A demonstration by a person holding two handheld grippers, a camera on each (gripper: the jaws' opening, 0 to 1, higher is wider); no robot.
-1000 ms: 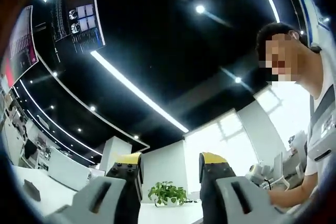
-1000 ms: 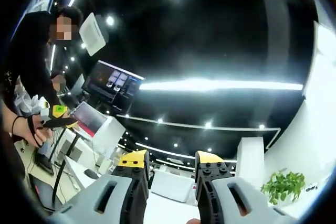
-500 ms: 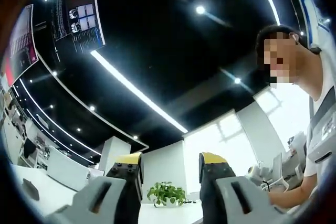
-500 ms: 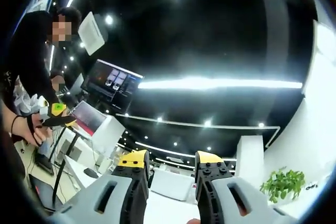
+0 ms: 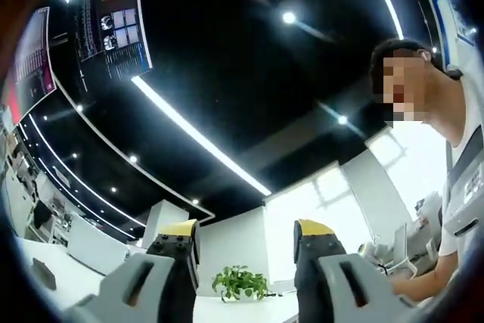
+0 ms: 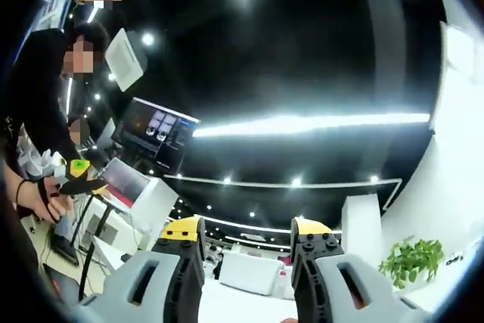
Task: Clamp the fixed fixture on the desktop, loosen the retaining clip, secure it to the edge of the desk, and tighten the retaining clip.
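Between both grippers' parted fingers, no fixture.

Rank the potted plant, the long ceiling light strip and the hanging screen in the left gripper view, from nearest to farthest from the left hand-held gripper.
1. Potted plant: low, seen between the jaws of the left hand-held gripper, on the white desk.
2. Long ceiling light strip: overhead, running diagonally above the jaws.
3. Hanging screen: high at upper left, farthest in the picture; true depth against the strip is hard to call.
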